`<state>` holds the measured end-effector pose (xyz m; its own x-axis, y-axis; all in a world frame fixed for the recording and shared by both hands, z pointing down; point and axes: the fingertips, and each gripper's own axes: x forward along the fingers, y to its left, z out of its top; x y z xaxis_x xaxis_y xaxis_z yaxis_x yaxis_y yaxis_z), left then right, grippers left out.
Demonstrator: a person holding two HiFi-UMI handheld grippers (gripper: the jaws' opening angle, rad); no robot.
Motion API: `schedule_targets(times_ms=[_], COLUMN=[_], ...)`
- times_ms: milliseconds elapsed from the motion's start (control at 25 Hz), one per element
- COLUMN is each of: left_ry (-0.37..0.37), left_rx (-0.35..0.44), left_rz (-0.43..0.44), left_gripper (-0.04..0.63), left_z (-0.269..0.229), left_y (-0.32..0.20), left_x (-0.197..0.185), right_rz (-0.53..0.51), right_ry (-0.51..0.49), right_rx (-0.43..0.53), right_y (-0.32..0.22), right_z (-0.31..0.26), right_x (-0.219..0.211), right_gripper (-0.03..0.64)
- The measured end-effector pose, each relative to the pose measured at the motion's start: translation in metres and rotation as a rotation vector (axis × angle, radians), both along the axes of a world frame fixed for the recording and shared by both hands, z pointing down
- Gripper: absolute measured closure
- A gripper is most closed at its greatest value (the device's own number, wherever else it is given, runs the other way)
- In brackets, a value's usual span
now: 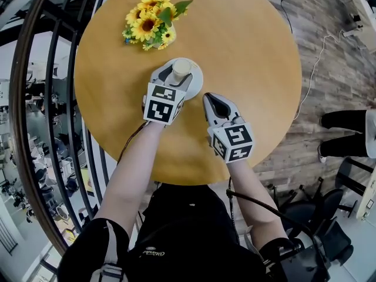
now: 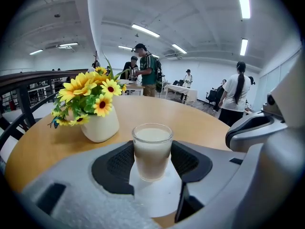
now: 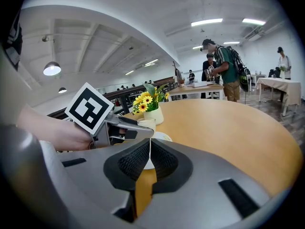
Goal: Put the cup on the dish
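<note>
Wooden round bench [image 1: 247,69], top otherwise bare apart from the items below.

Vase of yellow flowers [image 1: 151,19]: stands at the far side, beyond the dish and clear of it.

Left gripper [image 1: 176,78]: reaches over the bench centre, aimed away from the person. Its fingers [image 2: 119,163] sit on either side of the cup, and the dark pads appear to be in contact with the glass on both flanks. Assessed as grasping the cup.

Right gripper [image 1: 216,103]: lies just right of the left one, apart from the dish. Its fingers are clenched to a thin slit with nothing between them. It is idle.

Dish [image 2: 159,194]: white, flat on the bench, directly beneath the left fingers.

Cup [image 2: 152,151]: clear glass, filled close to the rim with a pale milky liquid. It is upright, its long axis vertical, and its base appears to rest on the dish near the centre.

Governing relation: the cup stands straight ahead between the left fingers, in line with their approach, with the vase further along the same line. The left hand is the only one engaged.

Judgement: placement looks essentially complete. The next move would be to spread the left fingers evenly and draw back toward the person. Risk: uneven release could drag the full cup sideways and spill it.
</note>
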<state>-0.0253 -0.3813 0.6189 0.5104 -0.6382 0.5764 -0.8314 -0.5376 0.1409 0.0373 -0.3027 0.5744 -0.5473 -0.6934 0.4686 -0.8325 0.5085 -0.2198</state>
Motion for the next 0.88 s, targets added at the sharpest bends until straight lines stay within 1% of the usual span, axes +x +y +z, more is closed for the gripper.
schedule_targets(times_ms=[400,640,880], left_ry=[0.002,-0.012,-0.046], left_rx=[-0.014,-0.011,-0.003], left_rz=[-0.009,-0.008,0.0], left_gripper=[0.354,0.356,0.356], left_z=[0.01,0.012,0.015], left_y=[0.003,0.008,0.013], left_x=[-0.003,-0.005,-0.006], right_rz=[0.018,0.029,0.037], right_ry=[-0.007,-0.007,-0.012], right_rx=[-0.007,-0.014,-0.011], right_y=[0.001,0.004,0.003], right_z=[0.004,0.007,0.008], right_x=[0.004,0.008,0.006], right_gripper=[0.61,0.611,0.61])
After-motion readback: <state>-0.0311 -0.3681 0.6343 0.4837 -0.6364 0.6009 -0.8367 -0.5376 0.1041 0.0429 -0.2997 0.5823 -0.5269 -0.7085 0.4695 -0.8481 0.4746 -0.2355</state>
